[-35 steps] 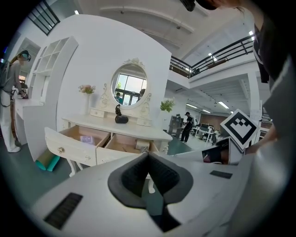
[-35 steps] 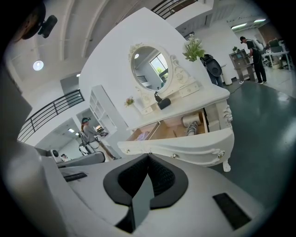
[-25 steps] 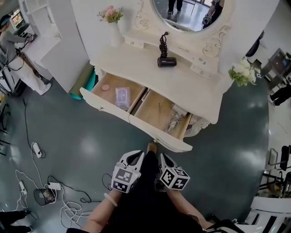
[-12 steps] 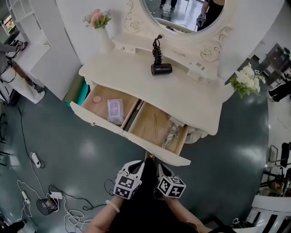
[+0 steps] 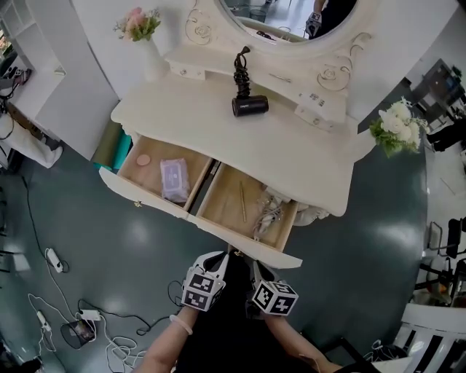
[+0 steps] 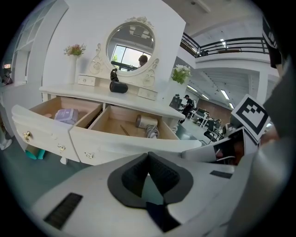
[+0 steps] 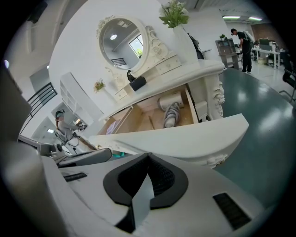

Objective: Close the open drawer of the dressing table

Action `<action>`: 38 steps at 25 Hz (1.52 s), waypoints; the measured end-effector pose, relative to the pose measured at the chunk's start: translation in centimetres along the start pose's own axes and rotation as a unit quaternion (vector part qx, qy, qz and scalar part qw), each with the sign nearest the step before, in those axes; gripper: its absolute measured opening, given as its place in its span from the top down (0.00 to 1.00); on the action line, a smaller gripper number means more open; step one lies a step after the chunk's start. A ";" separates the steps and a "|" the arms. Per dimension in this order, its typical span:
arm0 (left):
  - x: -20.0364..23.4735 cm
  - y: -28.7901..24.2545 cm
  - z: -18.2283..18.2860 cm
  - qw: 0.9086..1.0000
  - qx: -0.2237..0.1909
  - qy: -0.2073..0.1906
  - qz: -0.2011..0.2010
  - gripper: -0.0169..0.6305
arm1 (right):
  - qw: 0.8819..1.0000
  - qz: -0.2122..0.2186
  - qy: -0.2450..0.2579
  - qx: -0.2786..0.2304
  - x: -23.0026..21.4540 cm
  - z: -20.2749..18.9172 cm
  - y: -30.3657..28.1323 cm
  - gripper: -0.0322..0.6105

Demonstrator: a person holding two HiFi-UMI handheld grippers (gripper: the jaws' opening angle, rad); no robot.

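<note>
The white dressing table has both drawers pulled out. The left drawer holds a purple pack and a small pink disc. The right drawer holds a thin stick and a white corded appliance. My left gripper and right gripper hang side by side just in front of the right drawer's front panel, not touching it. Both are shut with nothing between the jaws. The right gripper view shows that panel close ahead.
A black hair dryer lies on the tabletop below the oval mirror. A vase of pink flowers stands at the left, white flowers at the right. Cables and a power strip lie on the floor at my left.
The table and drawers have come nearer to my grippers and shifted left in the head view. Both grippers stay shut and side by side.
</note>
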State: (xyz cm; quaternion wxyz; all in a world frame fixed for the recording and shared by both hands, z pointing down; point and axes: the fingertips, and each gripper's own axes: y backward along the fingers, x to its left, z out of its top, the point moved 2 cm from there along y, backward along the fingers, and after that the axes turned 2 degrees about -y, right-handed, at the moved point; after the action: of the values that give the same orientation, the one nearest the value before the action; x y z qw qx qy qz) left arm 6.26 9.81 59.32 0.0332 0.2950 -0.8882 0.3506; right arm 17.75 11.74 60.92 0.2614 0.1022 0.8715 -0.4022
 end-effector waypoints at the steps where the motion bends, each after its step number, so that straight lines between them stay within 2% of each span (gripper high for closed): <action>1: 0.1 -0.2 0.0 1.000 0.001 0.003 -0.002 0.94 | 1.000 0.002 -0.001 0.001 0.0 0.1 -0.1 0.91; 11: 0.4 -2.2 0.2 1.000 0.023 0.006 -0.014 0.94 | 1.000 0.026 -0.001 0.004 0.3 1.7 -1.0 0.91; 25: 1.3 -4.4 2.0 0.999 0.029 0.002 -0.026 0.94 | 0.999 0.017 0.005 0.035 0.3 1.8 -2.5 0.91; 38: 1.9 -6.4 3.4 0.999 0.037 -0.005 -0.031 0.94 | 0.999 0.004 -0.001 0.035 -0.9 3.7 -3.9 0.91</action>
State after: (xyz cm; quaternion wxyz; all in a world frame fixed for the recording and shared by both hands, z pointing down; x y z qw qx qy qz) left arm 8.73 2.95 61.11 0.0282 0.3252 -0.8651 0.3809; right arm 18.36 6.40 61.93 0.2604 0.1146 0.8561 -0.4314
